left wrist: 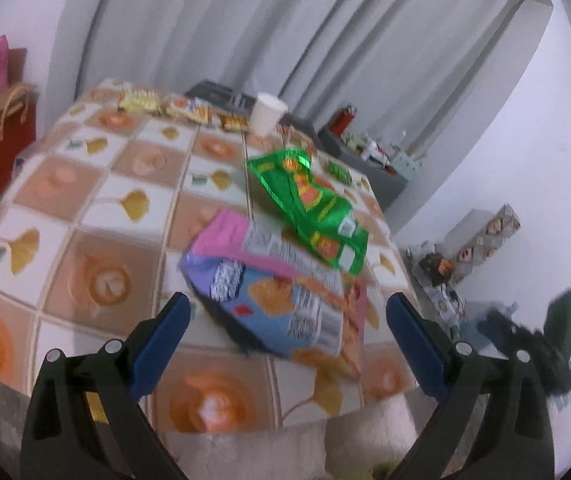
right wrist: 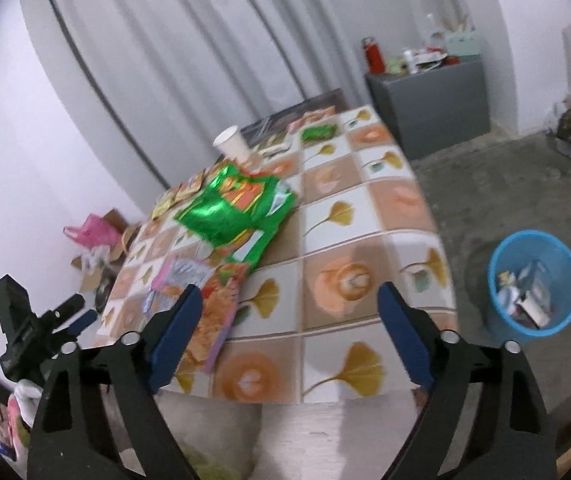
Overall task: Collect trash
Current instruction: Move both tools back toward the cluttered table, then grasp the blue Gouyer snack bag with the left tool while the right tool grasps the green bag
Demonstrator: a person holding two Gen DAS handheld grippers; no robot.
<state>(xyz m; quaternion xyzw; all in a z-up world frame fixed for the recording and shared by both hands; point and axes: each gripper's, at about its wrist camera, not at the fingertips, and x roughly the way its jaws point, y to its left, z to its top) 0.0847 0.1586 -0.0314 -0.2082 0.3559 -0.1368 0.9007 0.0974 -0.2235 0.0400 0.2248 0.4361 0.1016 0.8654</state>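
A crumpled green snack bag (left wrist: 309, 208) (right wrist: 237, 208) lies mid-table on the tiled ginkgo tablecloth (left wrist: 85, 208). Nearer the front edge lies a pink, purple and blue packet (left wrist: 269, 292) (right wrist: 177, 276) on top of an orange packet (left wrist: 351, 320) (right wrist: 217, 312). My left gripper (left wrist: 285, 304) is open just in front of that pile, its blue pads (left wrist: 165, 336) clear of it. My right gripper (right wrist: 289, 292) is open over the front of the table, to the right of the orange packet, with nothing between its fingers. A white paper cup (left wrist: 267, 114) (right wrist: 233, 144) stands at the far edge.
A blue bin (right wrist: 533, 284) with trash inside stands on the floor right of the table. Small snack packets (left wrist: 181, 108) line the far edge, plus a small green wrapper (right wrist: 317, 133). A grey cabinet (right wrist: 433, 108) stands behind; a red bag (left wrist: 1, 148) on the left.
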